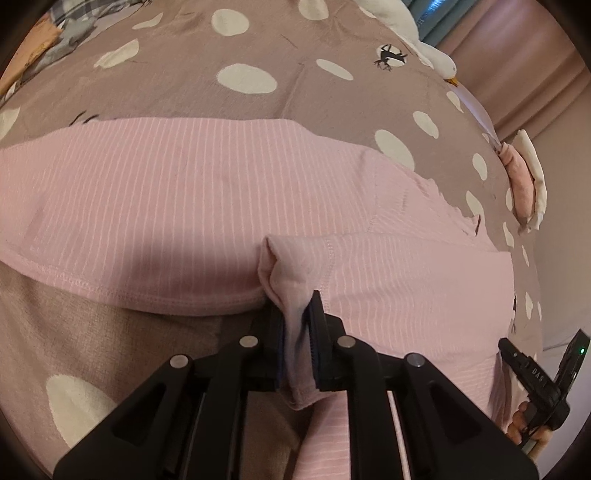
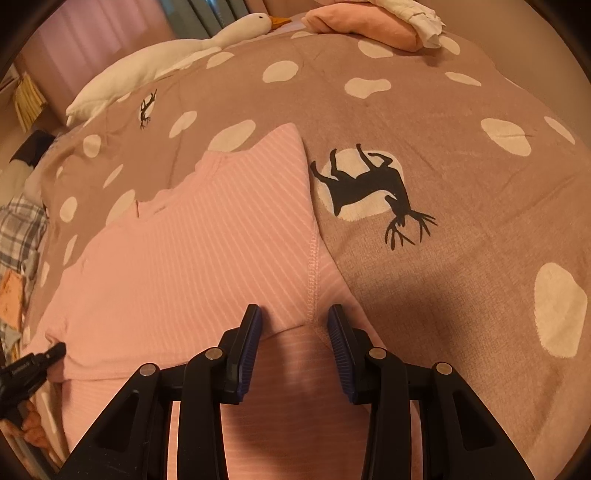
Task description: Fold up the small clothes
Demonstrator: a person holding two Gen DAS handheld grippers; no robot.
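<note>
A pink striped garment (image 1: 192, 188) lies spread on a brown bedspread (image 1: 207, 44) with white spots. My left gripper (image 1: 297, 328) is shut on a bunched fold of the garment's hem and holds it just above the cloth. In the right wrist view the same garment (image 2: 207, 236) lies across the bed. My right gripper (image 2: 293, 336) is open, with its fingers either side of a stitched seam at the garment's near edge. The right gripper also shows at the lower right of the left wrist view (image 1: 535, 380).
A white goose plush (image 2: 166, 62) lies at the far side of the bed. A folded pink piece with a white cloth on it (image 2: 373, 22) sits at the far right. A black deer print (image 2: 369, 188) marks the bedspread right of the garment. Plaid fabric (image 2: 22, 229) lies at the left.
</note>
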